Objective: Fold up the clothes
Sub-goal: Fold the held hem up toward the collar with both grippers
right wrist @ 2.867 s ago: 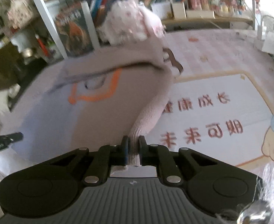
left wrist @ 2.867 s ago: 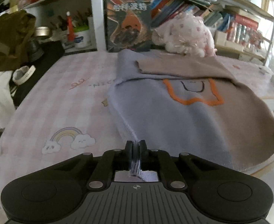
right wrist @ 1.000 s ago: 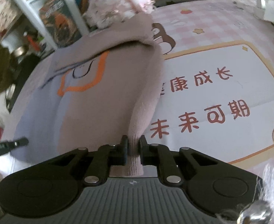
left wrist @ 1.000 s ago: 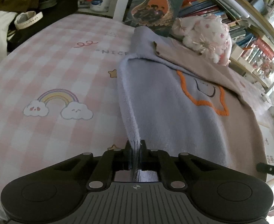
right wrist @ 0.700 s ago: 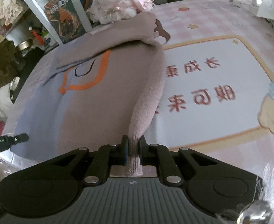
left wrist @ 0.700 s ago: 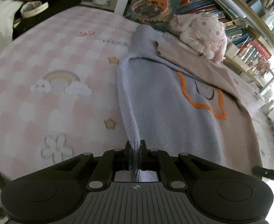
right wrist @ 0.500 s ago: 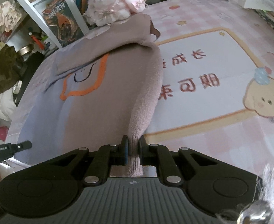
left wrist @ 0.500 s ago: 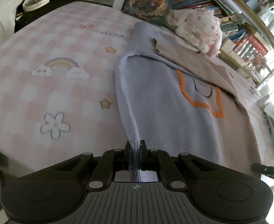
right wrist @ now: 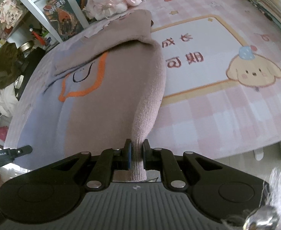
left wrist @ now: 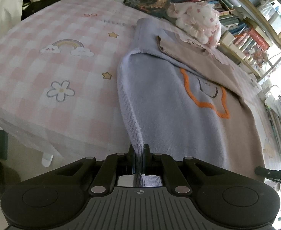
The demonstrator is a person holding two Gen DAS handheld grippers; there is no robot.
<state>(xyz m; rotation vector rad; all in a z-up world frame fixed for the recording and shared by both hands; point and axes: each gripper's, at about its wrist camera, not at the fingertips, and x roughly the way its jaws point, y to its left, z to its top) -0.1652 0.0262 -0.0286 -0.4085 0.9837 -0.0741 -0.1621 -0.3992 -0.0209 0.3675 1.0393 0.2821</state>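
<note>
Sweater is laid flat on the pink checked table cover, long axis running away from both cameras toward the bookshelf, sleeves folded across the far end. Hem is lifted at the near table edge. Left gripper is nearly closed, pinched on the lavender hem corner. Right gripper is clamped on the mauve hem corner.
</note>
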